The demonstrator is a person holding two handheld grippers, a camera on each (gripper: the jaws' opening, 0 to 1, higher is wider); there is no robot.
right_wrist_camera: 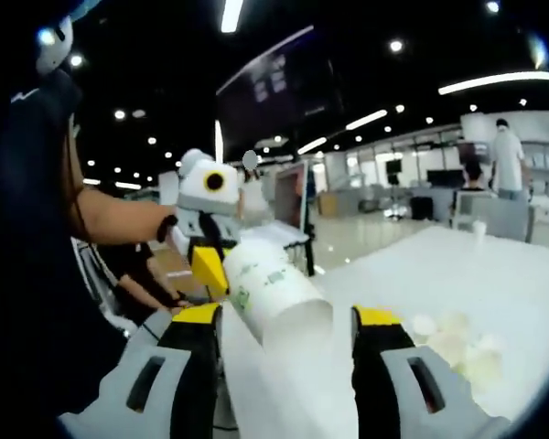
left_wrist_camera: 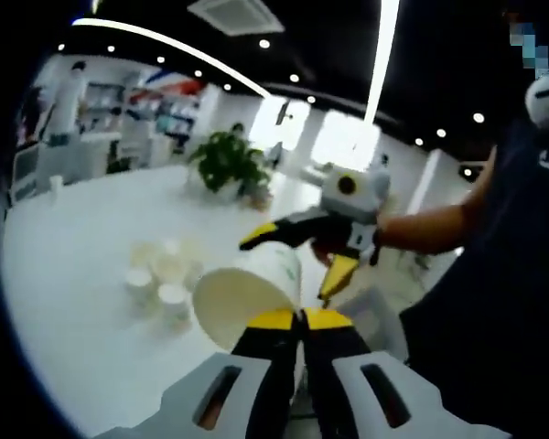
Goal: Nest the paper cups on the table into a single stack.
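Observation:
My left gripper [left_wrist_camera: 302, 318] is shut on the rim of a white paper cup [left_wrist_camera: 249, 294] with green print, holding it on its side in the air. The right gripper [left_wrist_camera: 296, 262] comes in from the right, open, with one yellow fingertip on either side of that cup's body. In the right gripper view the same cup [right_wrist_camera: 276, 297] points its open mouth between my widely spread right gripper [right_wrist_camera: 286, 316], and the left gripper [right_wrist_camera: 210, 263] holds it from behind. Several more paper cups [left_wrist_camera: 160, 273] stand clustered on the white table [left_wrist_camera: 73, 274], blurred, and show again as cups [right_wrist_camera: 453, 343].
A potted plant [left_wrist_camera: 229, 163] stands at the table's far side, and a single small cup [left_wrist_camera: 55, 184] sits near the far left edge. A person's arm and dark clothing [left_wrist_camera: 494, 302] take up the right. A dark screen [right_wrist_camera: 293, 215] stands behind the held cup.

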